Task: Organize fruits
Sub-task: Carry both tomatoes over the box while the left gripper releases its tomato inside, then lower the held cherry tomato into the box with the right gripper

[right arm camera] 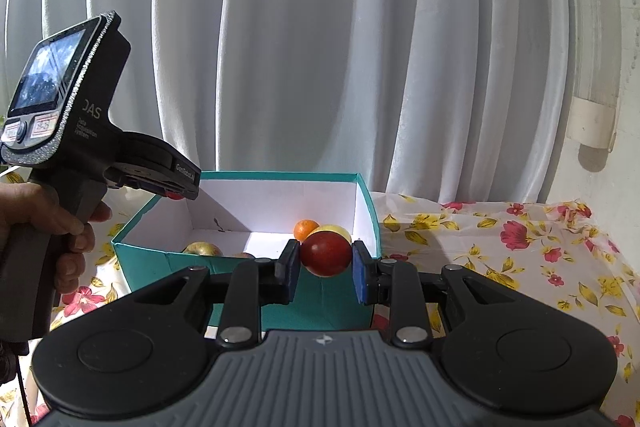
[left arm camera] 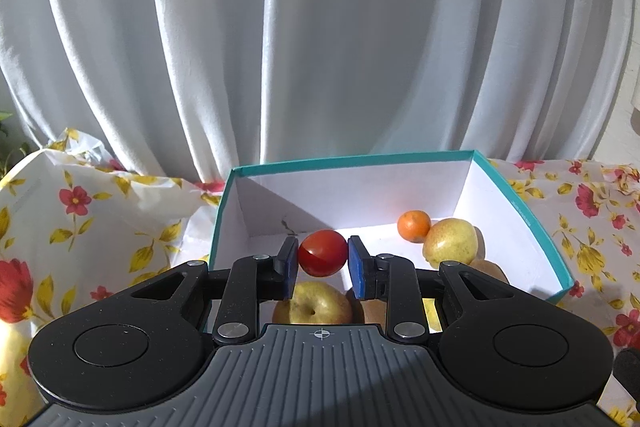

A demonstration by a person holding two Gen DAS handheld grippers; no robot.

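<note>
A person's left gripper (left arm camera: 323,254), clamped on a red tomato (left arm camera: 322,253), hangs above the teal box (left arm camera: 520,211) of fruit; the right gripper (right arm camera: 325,254), outside it, grips a darker red fruit (right arm camera: 326,253). Delivery underway; each likely needs lowering, then release.

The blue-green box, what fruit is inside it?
Inside the box lie a small orange and yellow apples, one more under the left gripper. Brownish fruit is partly hidden, so the rest cannot be told.
</note>
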